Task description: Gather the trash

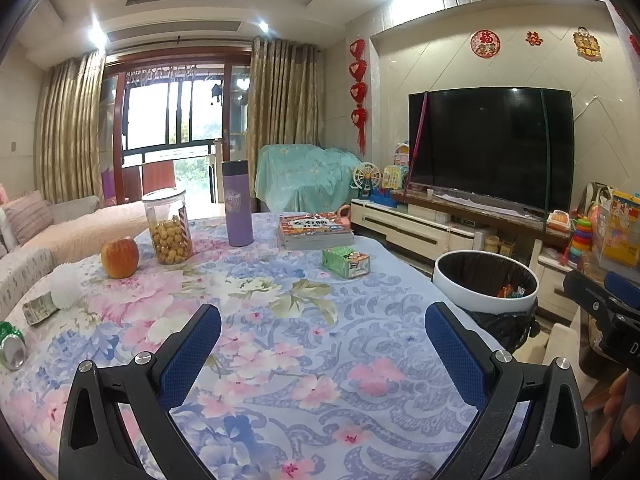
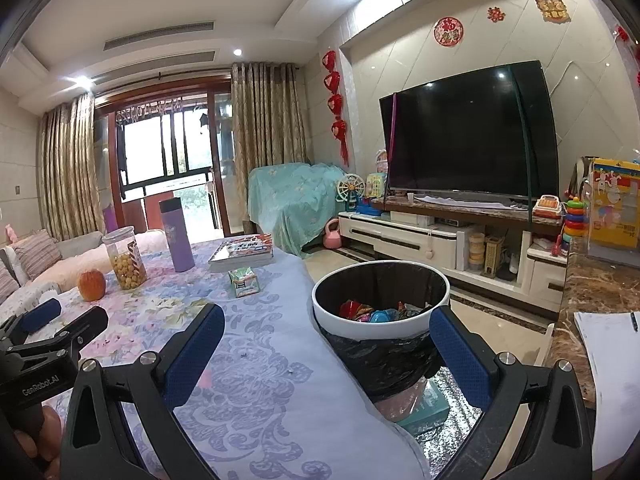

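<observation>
Both hand-held grippers empty, jaws spread. Crushed can [image 1: 12, 346] at left frame edge, on surface, axis diagonal; left hand-held gripper [image 1: 322, 344] nearer. Trash bin [image 2: 380, 300] beside right hand-held gripper [image 2: 326, 344].

txt: "GenRobot.AI" | on: left claw [image 2: 70, 318] body, right wrist view | other labels: illegible
</observation>
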A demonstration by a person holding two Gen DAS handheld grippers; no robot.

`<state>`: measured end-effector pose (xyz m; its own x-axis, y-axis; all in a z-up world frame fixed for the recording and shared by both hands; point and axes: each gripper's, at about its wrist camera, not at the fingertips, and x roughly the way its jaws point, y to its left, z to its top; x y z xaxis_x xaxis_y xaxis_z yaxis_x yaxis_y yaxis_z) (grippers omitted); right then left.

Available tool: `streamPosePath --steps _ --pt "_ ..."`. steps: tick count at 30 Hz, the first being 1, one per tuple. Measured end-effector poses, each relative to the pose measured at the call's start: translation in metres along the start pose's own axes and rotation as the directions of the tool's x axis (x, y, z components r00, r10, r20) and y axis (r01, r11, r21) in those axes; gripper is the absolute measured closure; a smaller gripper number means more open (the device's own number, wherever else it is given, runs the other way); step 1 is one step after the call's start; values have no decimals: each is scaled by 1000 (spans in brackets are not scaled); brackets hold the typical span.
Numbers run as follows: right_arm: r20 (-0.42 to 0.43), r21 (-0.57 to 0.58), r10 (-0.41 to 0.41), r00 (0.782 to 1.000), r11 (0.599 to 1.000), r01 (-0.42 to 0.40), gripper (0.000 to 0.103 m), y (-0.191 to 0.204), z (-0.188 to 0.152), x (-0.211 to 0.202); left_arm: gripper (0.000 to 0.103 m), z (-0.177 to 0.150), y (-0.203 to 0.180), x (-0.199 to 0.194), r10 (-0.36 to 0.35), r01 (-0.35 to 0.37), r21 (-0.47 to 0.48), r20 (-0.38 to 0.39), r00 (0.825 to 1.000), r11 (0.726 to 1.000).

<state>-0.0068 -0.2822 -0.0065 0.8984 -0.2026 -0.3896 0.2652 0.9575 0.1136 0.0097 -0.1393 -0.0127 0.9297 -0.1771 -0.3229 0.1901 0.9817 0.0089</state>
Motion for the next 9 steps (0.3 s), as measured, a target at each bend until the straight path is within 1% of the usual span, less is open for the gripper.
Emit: streamPosePath --steps 9 --pt "-48 12 34 998 999 -33 0 1 -1 14 0 2 4 9 -3 2 -15 -29 1000 1000"
